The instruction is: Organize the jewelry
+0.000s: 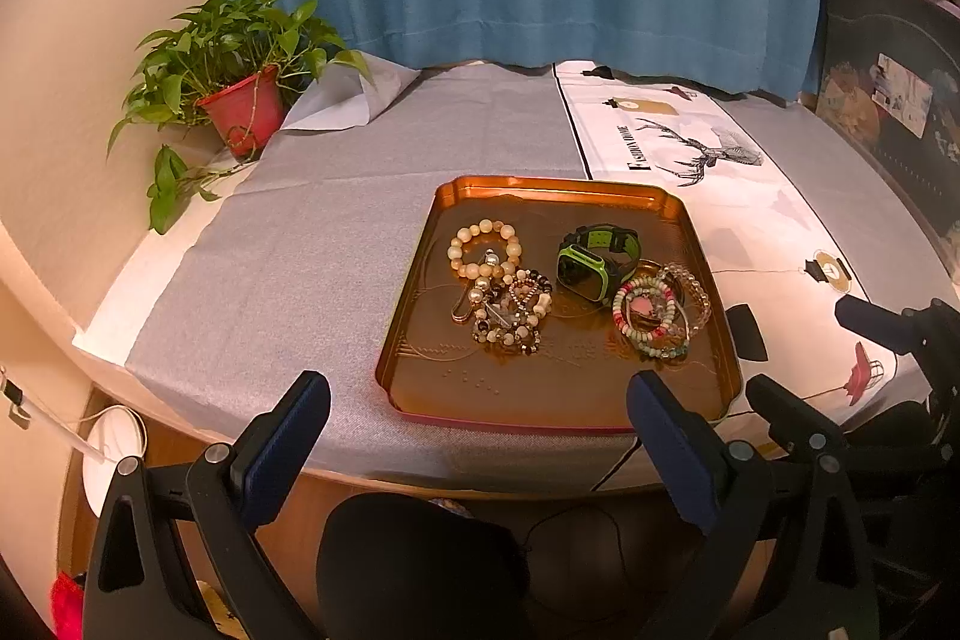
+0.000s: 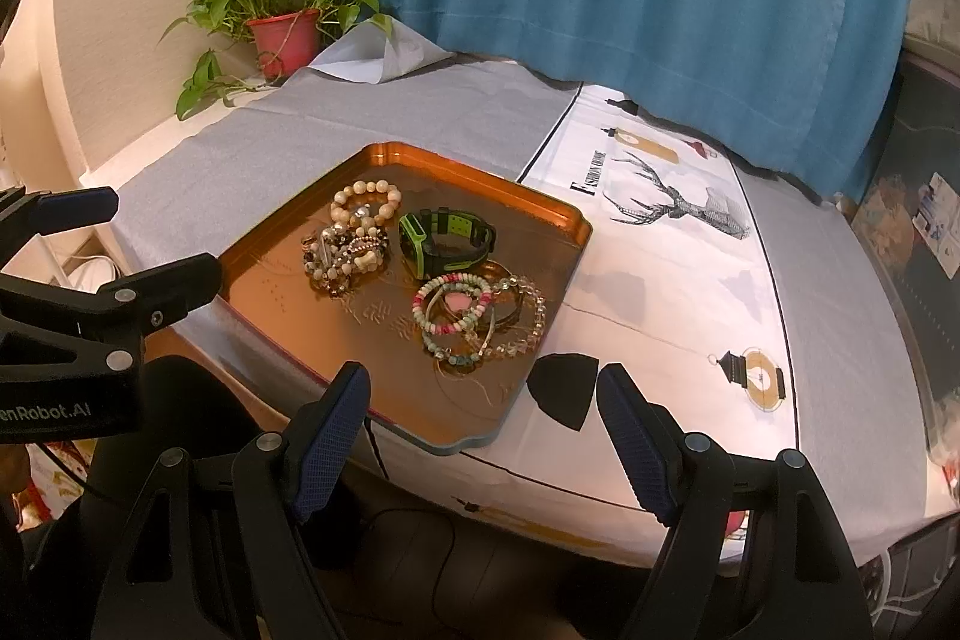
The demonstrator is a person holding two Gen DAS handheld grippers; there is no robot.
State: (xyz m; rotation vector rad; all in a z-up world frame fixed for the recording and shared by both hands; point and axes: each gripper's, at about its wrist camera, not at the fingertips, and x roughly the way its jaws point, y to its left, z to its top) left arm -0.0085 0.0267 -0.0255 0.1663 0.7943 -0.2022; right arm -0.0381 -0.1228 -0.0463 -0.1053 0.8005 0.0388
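Two wrist views angled down from the table's near edge — both near the shared tray (image 1: 414,307) (image 2: 288,226).

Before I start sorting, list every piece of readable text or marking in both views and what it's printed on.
"FASHION HOME": black capitals on the white printed tablecloth, beside the deer drawing.
"enRobot.AI": on the body of the left gripper, seen from the right wrist; its beginning is cut off by the frame edge.
Green and black watch screen: nothing readable.
Picture cards at far right: too blurred to read.
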